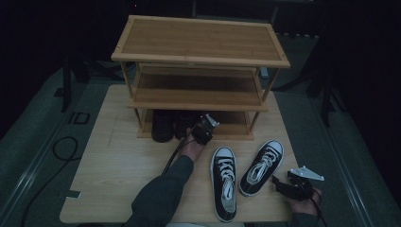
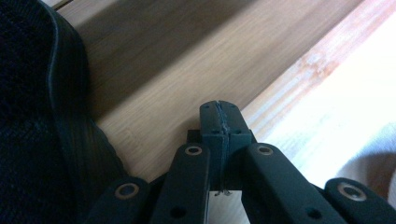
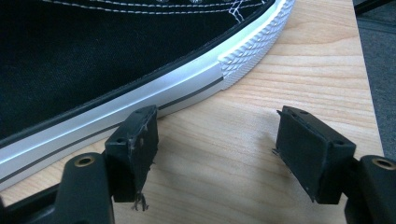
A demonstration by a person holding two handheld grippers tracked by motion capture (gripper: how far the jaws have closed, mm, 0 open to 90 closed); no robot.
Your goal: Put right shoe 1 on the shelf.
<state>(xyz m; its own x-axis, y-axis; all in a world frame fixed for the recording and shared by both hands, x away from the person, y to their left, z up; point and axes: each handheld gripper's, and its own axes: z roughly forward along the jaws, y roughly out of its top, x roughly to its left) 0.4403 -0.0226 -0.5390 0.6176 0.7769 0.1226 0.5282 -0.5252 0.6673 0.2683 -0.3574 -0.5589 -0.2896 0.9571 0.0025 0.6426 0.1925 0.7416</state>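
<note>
Two black sneakers with white toes lie on the light wooden table (image 1: pixel 113 161) in the lower right part of the high view. One sneaker (image 1: pixel 223 182) points straight up the frame, and the other sneaker (image 1: pixel 262 166) leans to the upper right, just beside it.

Behind them, in the top middle of the frame, stands a wooden shoe rack (image 1: pixel 201 61) with three shelves. On its bottom shelf sit dark shoes (image 1: pixel 163 125) — it is too dim to tell much about them.

The left gripper (image 1: pixel 204 128) is at the front of that bottom shelf, near the middle of the frame, next to the dark shoes. In the left gripper view its tips (image 2: pixel 220 122) are pressed together with nothing between them, and a dark shoe (image 2: pixel 32 116) takes up the left side.

The right gripper (image 1: pixel 279 185) rests low in the right corner of the high view, close to the leaning sneaker's heel. In the right gripper view it (image 3: pixel 217 140) is spread wide — one pad (image 3: pixel 135 140) sits just beside the sneaker's white sole (image 3: pixel 140 102), and bare table lies between the pads.
</note>
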